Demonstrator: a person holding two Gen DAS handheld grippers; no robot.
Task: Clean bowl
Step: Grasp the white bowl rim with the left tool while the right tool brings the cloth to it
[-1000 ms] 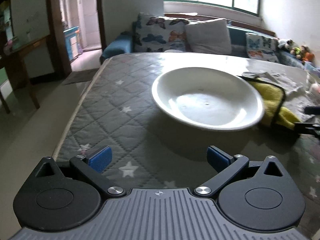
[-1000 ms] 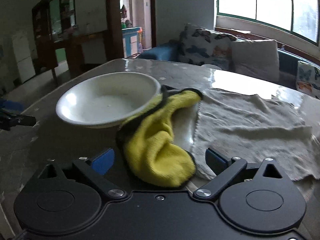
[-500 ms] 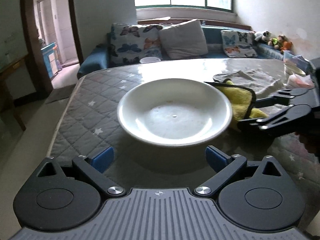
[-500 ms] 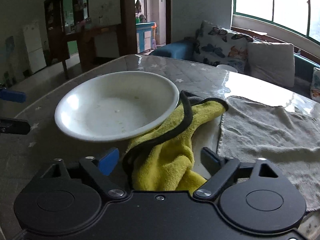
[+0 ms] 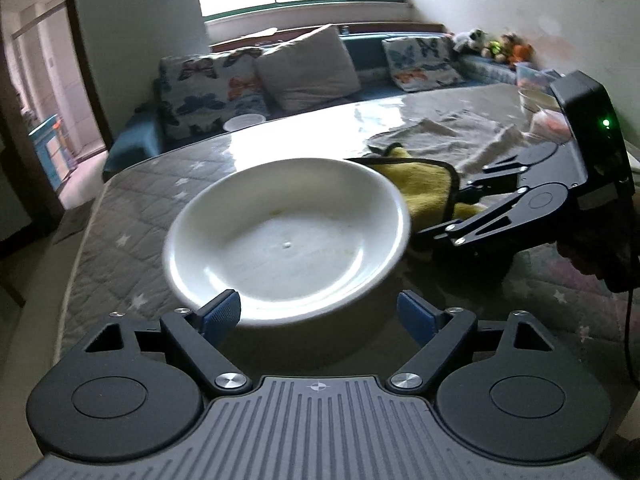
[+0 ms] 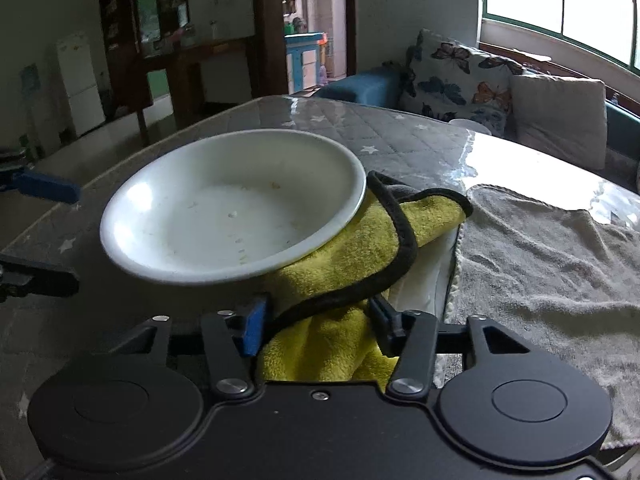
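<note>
The white bowl [image 5: 286, 236] stands upright on the quilted, star-patterned surface [image 5: 132, 216], its inside marked by a few small specks and smears. Your left claw [image 5: 319, 314] faces the bowl's near rim with its two blue pads [image 5: 222, 311] spread wide apart; the rim sits just ahead of them, one pad overlapping the rim's edge in the left wrist view, though contact cannot be told. Your right claw [image 6: 318, 326] is drawn in around the near end of the yellow cloth [image 6: 360, 256], its blue pad and its dark finger pressing the plush fabric from either side. The cloth, edged in black binding, runs from that claw forward and is tucked under the bowl's right flank, touching its rim. In the left wrist view the right claw [image 5: 440, 220] reaches in from the right edge, level with the bowl and buried in the same cloth [image 5: 420, 188]. A grey towel [image 6: 552, 248] lies flat on the surface just beside the cloth, on its far right side. Cushions with a butterfly print [image 5: 204, 88] rest on a sofa beyond the surface.
</note>
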